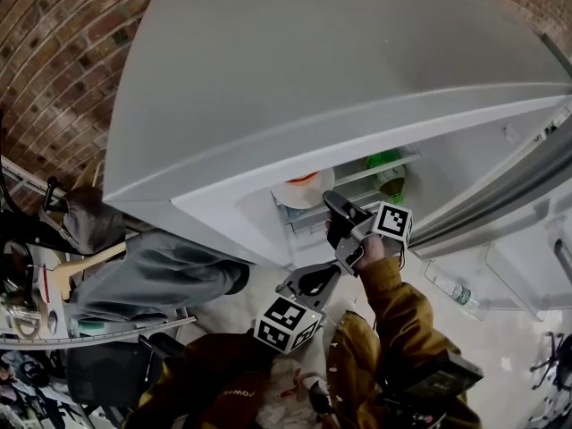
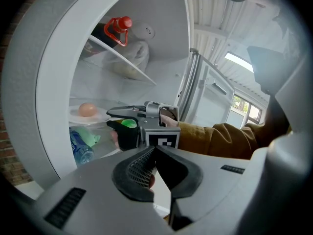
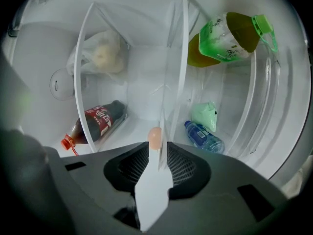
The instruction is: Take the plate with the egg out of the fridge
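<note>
1. Right gripper (image 1: 332,213): the jaws are closed on the near rim of the plate (image 1: 299,195), one pad on each face. This is my nearer hand by far.
2. Plate: it lies flat inside the fridge (image 1: 268,79), at 10 o'clock from my right gripper in the head view. The egg (image 1: 304,179) sits on it, beyond the pinch.
3. Left gripper (image 1: 306,284): the jaws are together and hold nothing. It is outside the fridge at 6 o'clock of the right one, well apart from the plate.
4. Axis: in the right gripper view the plate (image 3: 152,180) runs edge-on from 6 to 12 o'clock between the pads, with the egg (image 3: 154,137) at the 12 end. I judge the pull-out goes straight back toward 6, with the plate kept level so the egg does not roll.
5. Left gripper view only: this view shows the plate (image 2: 80,117) from the side, with the egg (image 2: 88,109) resting on top. My right gripper (image 2: 111,118) is at its 3 o'clock rim, and the left gripper (image 2: 154,150) is closed in the foreground.
6. Right gripper view only: this view shows the pad contact on the rim. The head view gives just an orange spot above a white edge.
</note>
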{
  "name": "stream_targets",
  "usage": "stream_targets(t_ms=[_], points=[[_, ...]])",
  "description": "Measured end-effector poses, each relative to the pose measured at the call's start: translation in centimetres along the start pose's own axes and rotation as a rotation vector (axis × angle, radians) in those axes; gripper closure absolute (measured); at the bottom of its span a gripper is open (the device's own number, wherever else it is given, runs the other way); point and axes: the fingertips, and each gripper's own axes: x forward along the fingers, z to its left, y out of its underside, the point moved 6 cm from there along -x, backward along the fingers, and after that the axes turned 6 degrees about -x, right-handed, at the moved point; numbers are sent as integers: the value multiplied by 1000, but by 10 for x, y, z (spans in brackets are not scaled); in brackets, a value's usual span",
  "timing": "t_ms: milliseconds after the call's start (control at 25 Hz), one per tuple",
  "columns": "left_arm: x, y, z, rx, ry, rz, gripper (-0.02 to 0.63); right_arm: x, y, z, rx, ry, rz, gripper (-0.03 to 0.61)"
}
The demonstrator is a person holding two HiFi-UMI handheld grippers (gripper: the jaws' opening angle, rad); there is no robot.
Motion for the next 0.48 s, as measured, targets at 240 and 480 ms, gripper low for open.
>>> stream_targets(t_ms=[240, 480], points=[[-2, 0, 1, 3, 3, -4, 606, 6, 2, -1, 10, 3, 6, 482], [-4, -1, 4, 5, 0, -5, 606, 11, 1, -3, 32, 1, 3, 482]])
